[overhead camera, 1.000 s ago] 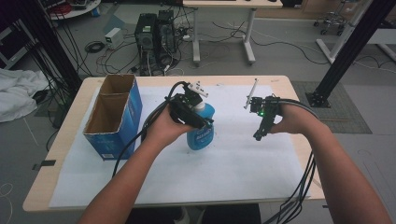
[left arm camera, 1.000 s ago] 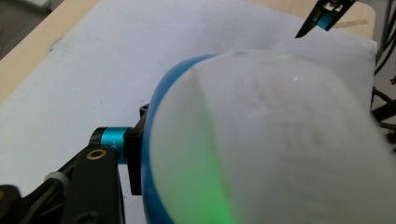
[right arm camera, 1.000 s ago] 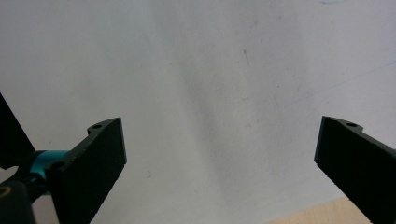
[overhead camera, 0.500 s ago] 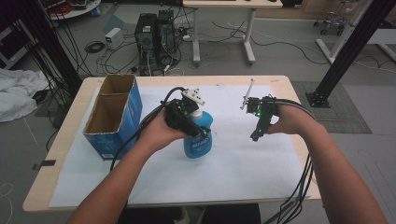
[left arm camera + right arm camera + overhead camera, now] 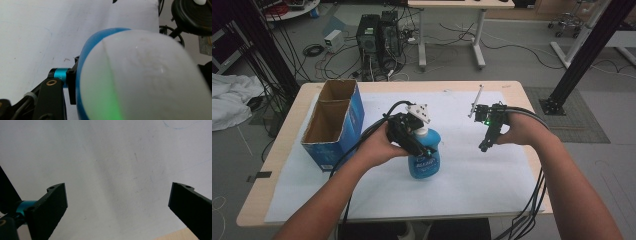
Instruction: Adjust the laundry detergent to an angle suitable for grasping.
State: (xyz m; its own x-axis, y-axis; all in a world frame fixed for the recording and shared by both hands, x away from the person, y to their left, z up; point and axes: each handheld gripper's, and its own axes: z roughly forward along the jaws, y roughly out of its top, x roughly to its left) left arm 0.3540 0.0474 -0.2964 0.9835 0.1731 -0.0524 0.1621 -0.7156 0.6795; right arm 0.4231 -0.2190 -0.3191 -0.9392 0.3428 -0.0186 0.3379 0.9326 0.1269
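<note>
**Blue bottle gripped, placement still to come**

The blue spray bottle is clamped between the jaws of the left hand-held gripper, taken high on its body near the neck; its base is seen at or just above the white sheet on the counter. The right hand-held gripper is held with jaws spread wide and nothing between them, well apart from the bottle. The grasp is judged done; carrying and setting down, perhaps into the cardboard box beyond the left hand-held gripper, are left

High view overhead, facing forward-down; tool views close, sharing white sheet.
</note>
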